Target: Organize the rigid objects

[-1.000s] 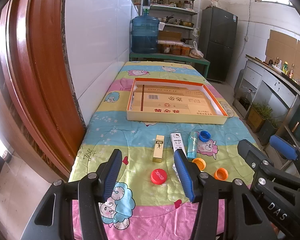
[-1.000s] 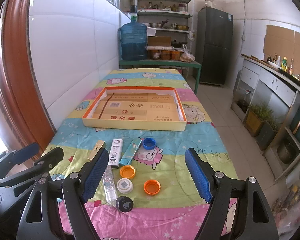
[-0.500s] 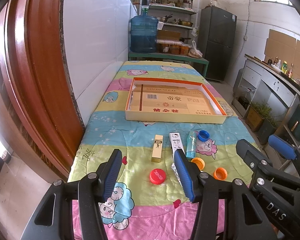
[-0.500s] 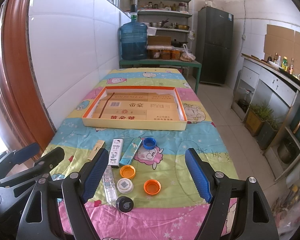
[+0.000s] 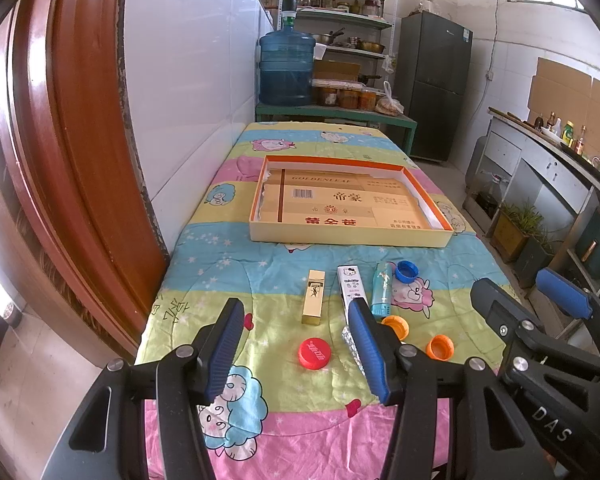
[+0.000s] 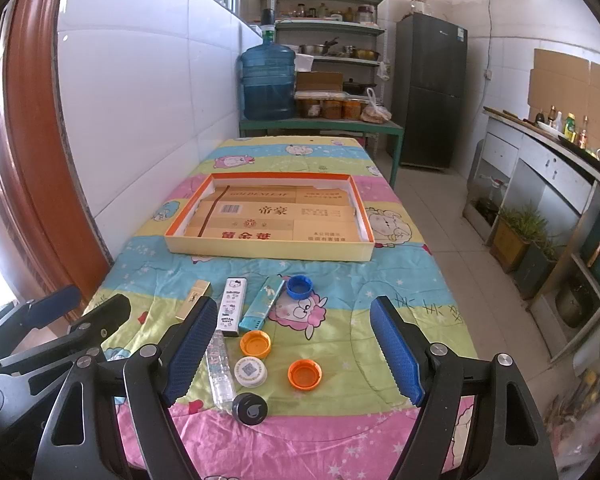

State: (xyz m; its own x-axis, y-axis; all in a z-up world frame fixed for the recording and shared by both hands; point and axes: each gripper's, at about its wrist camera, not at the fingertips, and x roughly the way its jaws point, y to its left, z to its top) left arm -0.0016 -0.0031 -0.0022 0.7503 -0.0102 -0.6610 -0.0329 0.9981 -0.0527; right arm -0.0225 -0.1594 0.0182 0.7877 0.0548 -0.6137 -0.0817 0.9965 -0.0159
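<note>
Left wrist view: left gripper (image 5: 296, 344) hovers over the near end of the table (image 5: 228, 264), fingers wide apart, nothing between them. Under the gap lies a red cap (image 5: 314, 354); just beyond it a gold box (image 5: 313, 297) lies lengthwise toward the tray. To its right, side by side: white box (image 5: 351, 285), its near end hidden behind the right finger, then teal box (image 5: 381, 288), with a blue cap (image 5: 406, 271) touching or just beside the teal box's far end. Two orange caps lie further right, one (image 5: 396, 325) partly behind the finger, the other (image 5: 440, 347) nearer the table's right edge. The right gripper's body shows at lower right. Right wrist view: right gripper (image 6: 292, 350) also hovers above the near end, fingers spread wide and empty. Between them lie an orange cap (image 6: 255, 343), a white cap (image 6: 251, 371), a second orange cap (image 6: 305, 374), open side up, and a black cap (image 6: 249, 408) closest to the near edge. A clear tube (image 6: 220, 372) lies beside the left finger, touching or nearly touching the white cap. The tray (image 6: 268, 249), orange-rimmed and lined with flattened cardboard, sits mid-table, well apart from the small items, holding none of them. A water jug (image 6: 267, 80) stands on the bench beyond the far end.
</note>
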